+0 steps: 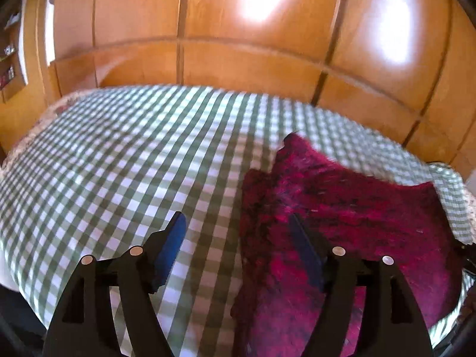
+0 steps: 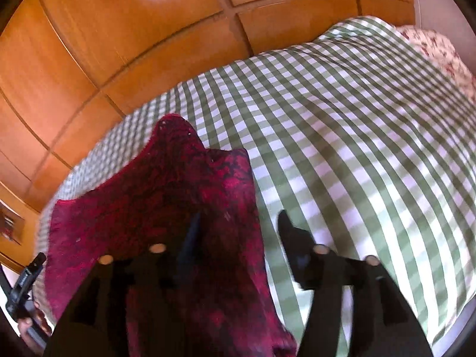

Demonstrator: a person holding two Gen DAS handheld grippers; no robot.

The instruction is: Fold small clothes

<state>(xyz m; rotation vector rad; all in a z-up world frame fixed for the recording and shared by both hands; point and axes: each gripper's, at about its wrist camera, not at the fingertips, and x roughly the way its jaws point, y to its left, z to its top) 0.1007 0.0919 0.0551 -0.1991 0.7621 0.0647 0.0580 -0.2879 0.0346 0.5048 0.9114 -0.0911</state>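
Left wrist view: red garment (image 1: 342,208) lies lower right on the checked bed (image 1: 134,148), part-folded, edges uneven; squaring still looks due. Left claw (image 1: 238,232) spread, gripping nothing. Right claw (image 2: 238,229) likewise spread, astride the garment's edge.

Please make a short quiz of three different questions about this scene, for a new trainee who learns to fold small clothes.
1. True or false: the dark red garment lies on a green-and-white checked cover.
2. What stands behind the bed? A) wooden panels B) a brick wall C) a curtain
3. Fill in: between its fingertips, the left gripper holds ____.

Key:
1. True.
2. A.
3. Nothing; it is open, with one finger over the cover and the other over the garment. The right gripper is open too.
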